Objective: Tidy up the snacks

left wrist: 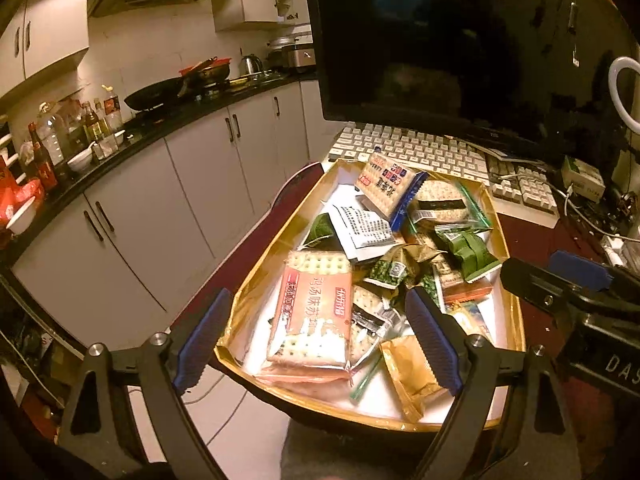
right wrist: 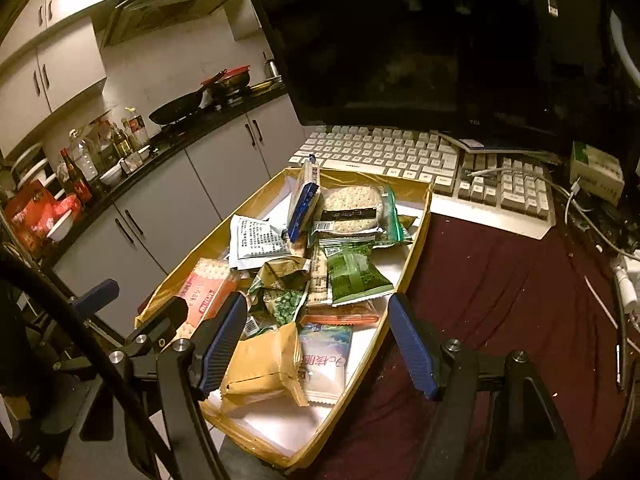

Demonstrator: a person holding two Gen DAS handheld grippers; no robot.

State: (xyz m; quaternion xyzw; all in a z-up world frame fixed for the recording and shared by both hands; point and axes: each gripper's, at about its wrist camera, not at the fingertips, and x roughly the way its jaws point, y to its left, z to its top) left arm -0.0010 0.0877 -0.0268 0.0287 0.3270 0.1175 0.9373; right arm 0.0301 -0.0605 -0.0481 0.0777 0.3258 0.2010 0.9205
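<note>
Dark and switched off, the monitor (left wrist: 460, 40) stands at the back of your dark red tablecloth (right wrist: 500, 280), and a white keyboard (right wrist: 400, 152) lies just in front of it. To the left you have the kitchen counter (left wrist: 160, 128) with a black pan (left wrist: 154, 96) and some bottles.

Between the keyboard and you sits the gold-rimmed tray (left wrist: 516, 320), at the left part of the table, and all the snacks are inside it. A pink cracker pack (left wrist: 312, 312) lies flat near the left wall of the tray. A blue-edged cracker pack (left wrist: 386, 188) leans upright at the far end, beside a round rice cake in a clear bag (right wrist: 352, 208). A green packet (right wrist: 354, 272) rests in the middle of the heap, and a tan packet (right wrist: 264, 364) lies at the near end, touching a white and blue packet (right wrist: 326, 360).

Your left gripper (left wrist: 316, 340) hangs over the near end of the tray, its jaws spread wide with nothing pressed between them. Your right gripper (right wrist: 316, 344) is also wide apart and empty, above the tan packet.
</note>
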